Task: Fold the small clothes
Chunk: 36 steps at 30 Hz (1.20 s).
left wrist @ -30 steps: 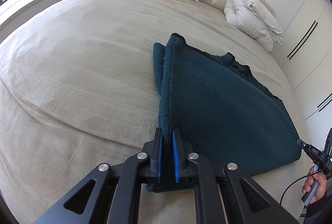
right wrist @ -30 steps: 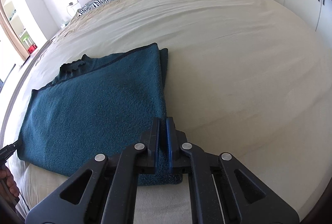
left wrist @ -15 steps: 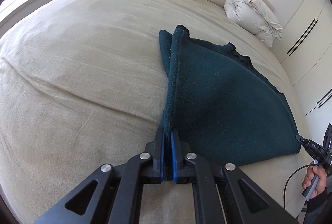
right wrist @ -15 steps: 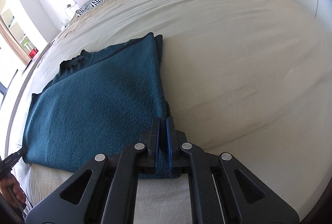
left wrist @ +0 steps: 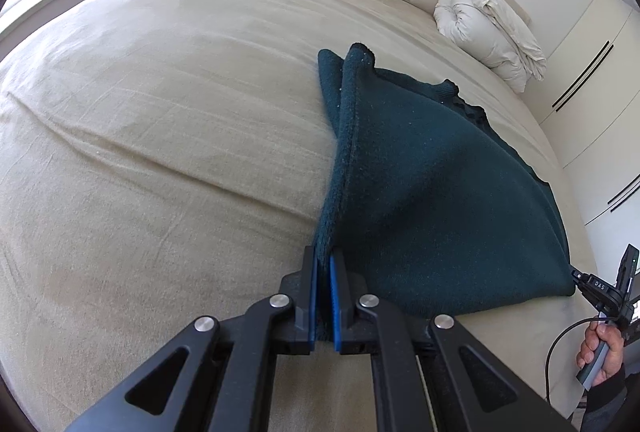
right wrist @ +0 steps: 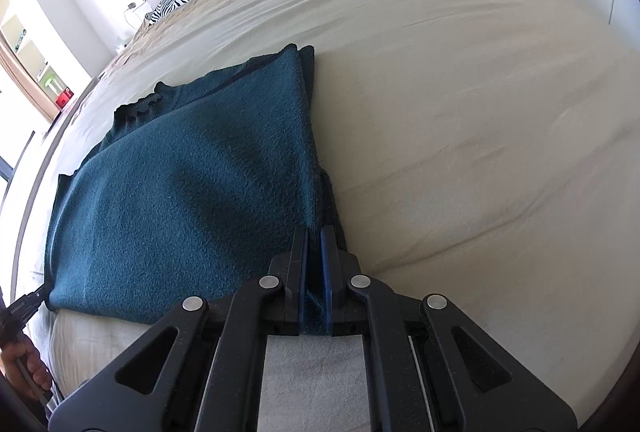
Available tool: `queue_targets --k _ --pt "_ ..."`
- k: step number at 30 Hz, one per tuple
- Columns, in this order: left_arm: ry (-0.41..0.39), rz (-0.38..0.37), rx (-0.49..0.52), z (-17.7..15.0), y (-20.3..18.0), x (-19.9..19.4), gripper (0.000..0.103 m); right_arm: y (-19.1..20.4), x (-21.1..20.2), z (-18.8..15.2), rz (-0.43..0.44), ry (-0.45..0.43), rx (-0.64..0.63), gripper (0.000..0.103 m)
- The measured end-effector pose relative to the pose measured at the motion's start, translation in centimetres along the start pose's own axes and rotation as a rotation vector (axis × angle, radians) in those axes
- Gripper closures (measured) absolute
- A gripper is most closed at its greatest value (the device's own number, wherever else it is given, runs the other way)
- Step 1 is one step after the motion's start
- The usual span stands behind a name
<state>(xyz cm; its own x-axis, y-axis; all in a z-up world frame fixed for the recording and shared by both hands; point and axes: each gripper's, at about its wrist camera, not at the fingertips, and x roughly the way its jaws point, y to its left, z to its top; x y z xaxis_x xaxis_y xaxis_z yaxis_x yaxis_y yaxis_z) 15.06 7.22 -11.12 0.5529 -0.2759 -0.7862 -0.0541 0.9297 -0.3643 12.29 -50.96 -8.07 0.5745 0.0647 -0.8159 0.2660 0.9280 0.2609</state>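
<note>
I have both grippers clamped on the dark teal knitted garment (left wrist: pixel 432 192), which lies on the beige bed (left wrist: pixel 160 136) near its front edge: my left gripper (left wrist: pixel 324 264) pinches one near corner and my right gripper (right wrist: pixel 314 236) pinches the other, so the near hem is stretched between them. The far part of the garment lies doubled on the sheet, a ribbed edge showing at the back. I judge I am mid-fold, with the held edge ready to be carried over. The next move calls for lifting both corners together, keeping them level, and laying the hem squarely on the far edge before I let go. The only writing is small white lettering on the other gripper seen in the left wrist view, which looks like "DAS"; I cannot read it with certainty.
</note>
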Motion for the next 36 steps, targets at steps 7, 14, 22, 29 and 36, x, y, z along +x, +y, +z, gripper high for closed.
queue_targets --k 7,14,22,29,36 --pt "0.000 0.003 -0.003 0.0 -0.2 0.2 0.091 0.1 0.6 0.0 0.000 0.010 -0.013 0.097" --pt "-0.030 0.004 -0.050 0.7 0.2 -1.0 0.073 0.0 0.0 -0.6 0.019 0.008 -0.018 0.097" --pt "-0.011 0.066 -0.025 1.3 -0.7 -0.3 0.073 -0.4 -0.2 -0.8 0.017 0.011 0.012 0.098" --pt "-0.123 0.147 0.062 2.0 -3.0 -3.4 0.073 -0.6 -2.1 -0.3 -0.043 -0.006 0.026 0.087" --pt "-0.194 0.154 0.256 7.0 -9.9 -1.3 0.056 3.2 -6.1 2.8 0.010 -0.159 0.011 0.043"
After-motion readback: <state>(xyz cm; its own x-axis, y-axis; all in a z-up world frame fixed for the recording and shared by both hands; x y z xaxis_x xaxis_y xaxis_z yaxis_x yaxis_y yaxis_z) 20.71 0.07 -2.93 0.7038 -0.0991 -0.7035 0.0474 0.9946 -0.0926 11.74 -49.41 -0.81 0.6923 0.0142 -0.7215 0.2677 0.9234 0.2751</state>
